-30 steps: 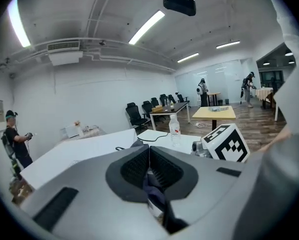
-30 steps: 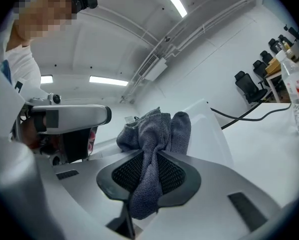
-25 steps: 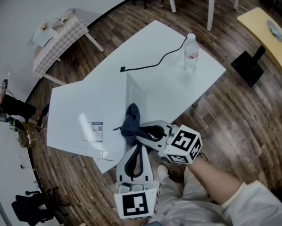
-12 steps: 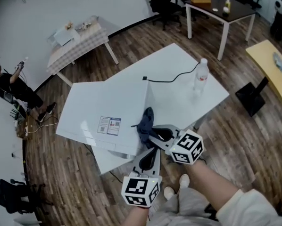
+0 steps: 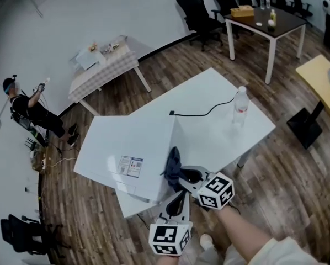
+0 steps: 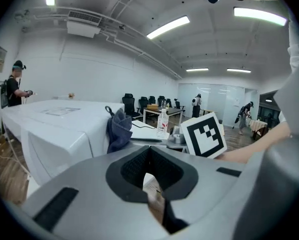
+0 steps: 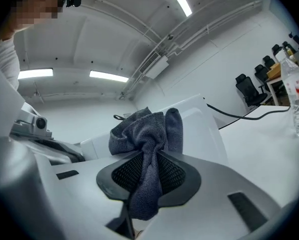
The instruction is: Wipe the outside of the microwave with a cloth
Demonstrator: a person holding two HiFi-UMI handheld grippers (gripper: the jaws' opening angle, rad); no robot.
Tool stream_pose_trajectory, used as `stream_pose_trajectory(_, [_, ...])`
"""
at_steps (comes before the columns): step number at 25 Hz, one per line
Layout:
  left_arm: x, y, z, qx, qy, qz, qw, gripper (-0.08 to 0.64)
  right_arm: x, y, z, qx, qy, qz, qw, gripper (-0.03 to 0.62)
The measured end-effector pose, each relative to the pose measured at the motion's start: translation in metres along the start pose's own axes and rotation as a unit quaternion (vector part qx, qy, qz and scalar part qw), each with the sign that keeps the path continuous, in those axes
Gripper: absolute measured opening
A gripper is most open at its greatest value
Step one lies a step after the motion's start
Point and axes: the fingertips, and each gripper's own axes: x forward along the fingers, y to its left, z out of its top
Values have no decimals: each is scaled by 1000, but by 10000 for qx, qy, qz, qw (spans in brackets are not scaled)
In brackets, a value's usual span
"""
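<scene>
The white microwave (image 5: 126, 148) sits on the white table (image 5: 220, 115), label side up in the head view. My right gripper (image 5: 180, 175) is shut on a dark blue cloth (image 5: 173, 162), which hangs bunched at the microwave's near right corner. The right gripper view shows the cloth (image 7: 147, 134) pinched between the pads, with the microwave (image 7: 199, 124) just behind it. My left gripper (image 5: 175, 203) sits lower, at the table's near edge, shut and empty. From the left gripper (image 6: 152, 184) view, the cloth (image 6: 119, 129) rests against the microwave's (image 6: 54, 129) side.
A water bottle (image 5: 240, 105) stands at the table's far right, and a black cable (image 5: 201, 114) runs from it toward the microwave. A checked-cloth table (image 5: 101, 59), black chairs (image 5: 198, 10), a dark table (image 5: 264, 24) and a standing person (image 5: 30, 112) are around the room.
The head view has tilted up, showing more of the room. My left gripper has sunk a little. The right gripper still holds the cloth at the microwave's corner.
</scene>
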Motion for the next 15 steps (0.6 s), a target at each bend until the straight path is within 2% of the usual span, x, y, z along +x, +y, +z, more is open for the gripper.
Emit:
stream_pose_trajectory(5, [27,-8,30,39,-67,280,9996,5,5,-37,3,159,-21,-98,9998,100])
stream_pose_trajectory(9, [50,-14,33,21,45,300,9995,5,9,-79,8,224,55,-329,9992,100])
stream_pose_trajectory(15, [67,-7,30,-270,123,341,9990,5,17,-124,12,63,302,-500,9983,100])
